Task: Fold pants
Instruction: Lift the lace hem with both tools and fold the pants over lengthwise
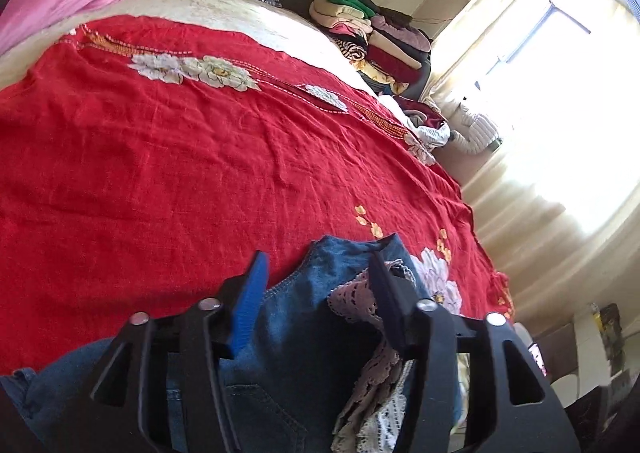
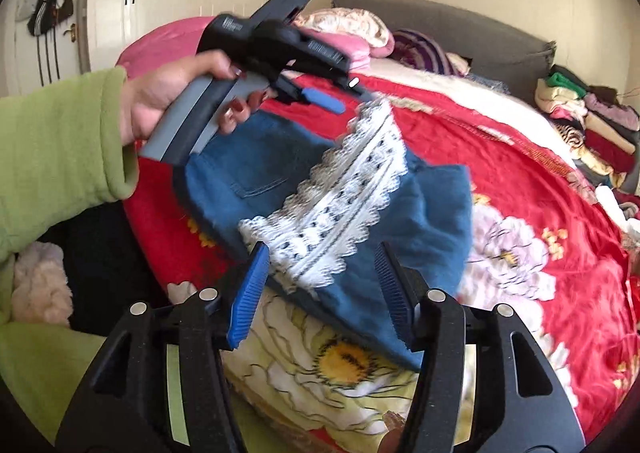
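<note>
A: What do the pants (image 2: pixel 320 189) look like?

B: Blue denim, bunched into a compact bundle, with a broad band of white lace (image 2: pixel 328 197) running slantwise over the top. A stitched back pocket shows just beside the lace.

A: And where are they?

B: On the red flowered bedspread (image 1: pixel 160 157), at its near edge, well apart from the stack of folded clothes (image 1: pixel 376 41) by the headboard.

A: The left hand-held gripper (image 1: pixel 316 273)?

B: Its jaws stand about half open, one either side of the denim and lace; the cloth lies between them, but the pads do not press on it. A hand (image 2: pixel 168 97) in a green sleeve holds it just over the far end of the pants.

A: The right hand-held gripper (image 2: pixel 320 265)?

B: Also about half open, over the near end of the pants, with lace and denim in the gap and neither blue pad (image 2: pixel 248 289) pinching anything.
</note>
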### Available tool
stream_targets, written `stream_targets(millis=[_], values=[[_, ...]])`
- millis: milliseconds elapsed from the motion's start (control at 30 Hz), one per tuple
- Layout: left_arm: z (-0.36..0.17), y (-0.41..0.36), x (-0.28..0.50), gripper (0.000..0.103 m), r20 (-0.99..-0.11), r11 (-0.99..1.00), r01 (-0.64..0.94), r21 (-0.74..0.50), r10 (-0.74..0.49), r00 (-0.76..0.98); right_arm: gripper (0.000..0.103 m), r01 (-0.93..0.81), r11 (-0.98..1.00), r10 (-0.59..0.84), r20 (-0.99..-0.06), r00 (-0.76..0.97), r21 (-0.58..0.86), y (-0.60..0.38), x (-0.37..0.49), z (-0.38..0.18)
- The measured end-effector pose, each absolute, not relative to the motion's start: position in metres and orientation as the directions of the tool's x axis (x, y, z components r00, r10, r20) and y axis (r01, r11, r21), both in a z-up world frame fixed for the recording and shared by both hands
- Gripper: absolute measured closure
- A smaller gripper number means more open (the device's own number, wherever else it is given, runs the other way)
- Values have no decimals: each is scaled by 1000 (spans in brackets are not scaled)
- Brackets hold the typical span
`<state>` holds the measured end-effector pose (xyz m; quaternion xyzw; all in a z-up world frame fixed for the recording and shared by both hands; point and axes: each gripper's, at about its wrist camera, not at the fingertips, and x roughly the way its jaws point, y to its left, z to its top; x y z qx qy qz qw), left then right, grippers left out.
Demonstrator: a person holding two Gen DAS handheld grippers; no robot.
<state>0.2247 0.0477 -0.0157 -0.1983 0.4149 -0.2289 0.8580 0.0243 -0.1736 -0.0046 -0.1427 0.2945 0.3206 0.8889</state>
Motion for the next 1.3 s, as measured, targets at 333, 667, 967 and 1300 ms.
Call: stream_targets(millis=[333,667,967,1300], values=[[-13,20,231,37,-671,833,237,-500,-545,502,55,-717,696,507,-688,519,-27,-128,44,-34],[-33,-7,240,87,-757,879,229,-419,-477,447,89,-724,688,546,-693,471,49,-131,61,-43],[-12,4,232,88,-703,854,260,-450,-519,486,92,-703,620,737,-568,367,349,-175,72,-16],[-30,14,236,87,-740,896,247,-368,-444,505,92,-760,627,647,-659,384,173,-132,65,-27]])
